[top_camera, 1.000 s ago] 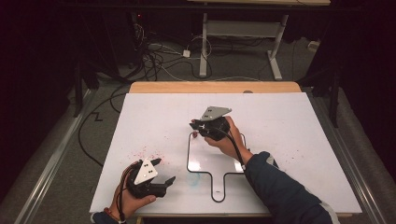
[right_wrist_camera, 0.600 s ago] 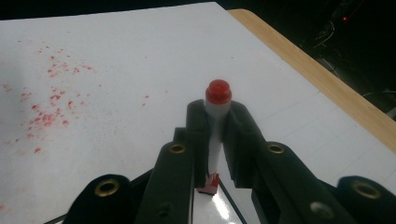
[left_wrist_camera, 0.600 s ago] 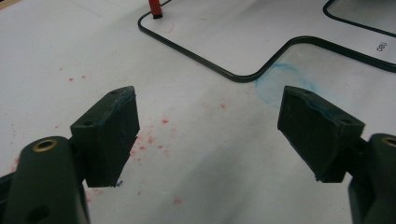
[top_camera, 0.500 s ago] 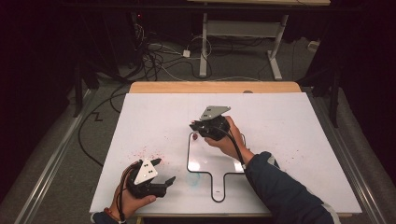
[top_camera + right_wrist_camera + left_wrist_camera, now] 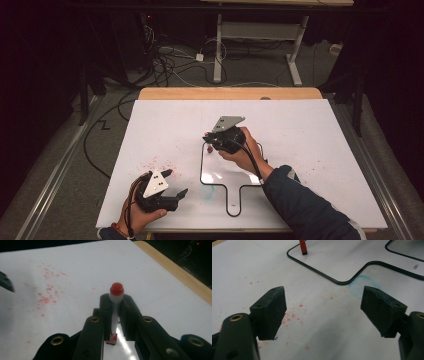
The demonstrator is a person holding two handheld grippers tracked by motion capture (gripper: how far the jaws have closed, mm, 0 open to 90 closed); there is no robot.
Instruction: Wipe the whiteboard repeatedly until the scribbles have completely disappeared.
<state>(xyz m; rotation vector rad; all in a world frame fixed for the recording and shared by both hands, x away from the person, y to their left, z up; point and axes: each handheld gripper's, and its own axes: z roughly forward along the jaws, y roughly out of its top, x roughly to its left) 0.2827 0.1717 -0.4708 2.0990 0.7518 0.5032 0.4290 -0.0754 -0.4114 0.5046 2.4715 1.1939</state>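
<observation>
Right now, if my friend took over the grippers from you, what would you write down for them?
Right gripper: shut on a red marker, held upright with its tip down on the small board, near the board's far left corner.
Left gripper: open, holding nothing, resting by the near left edge of the white table sheet.
Already there: red specks on the sheet, and a blue smudge beside the board's handle.
Done: marker gripped and placed on the board.
Left: probably the drawing itself; I can't make out any red line on the board yet.

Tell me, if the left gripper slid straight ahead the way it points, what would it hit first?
Probably the dark-rimmed clear board: the open left gripper faces its rim across bare, red-speckled white tabletop. Depth is hard to judge.
</observation>
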